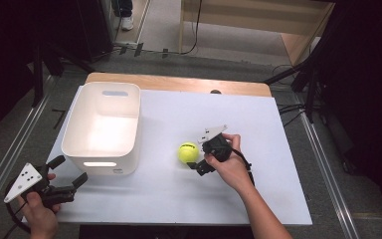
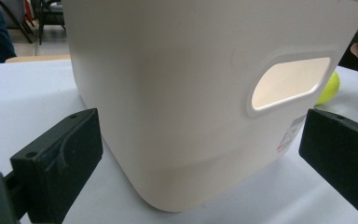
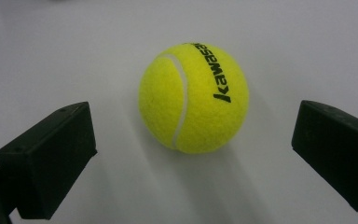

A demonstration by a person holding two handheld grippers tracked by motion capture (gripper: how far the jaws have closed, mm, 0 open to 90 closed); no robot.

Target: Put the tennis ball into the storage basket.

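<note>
We count one yellow tennis ball [image 1: 188,152] and one white bin [image 1: 102,128] on the table [image 1: 258,189], the ball lying just right of the bin, apart from it. Our right gripper [image 1: 199,155] sits at the ball with its two fingers [image 3: 46,158] spread wide on either side, not touching it. Our left gripper [image 1: 71,172] waits near the bin's front corner, its fingers [image 2: 58,161] also wide apart, holding nothing.

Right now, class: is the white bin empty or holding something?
Empty: the high view shows the white bin with a bare floor inside, and the tennis ball lies outside on the table.
</note>
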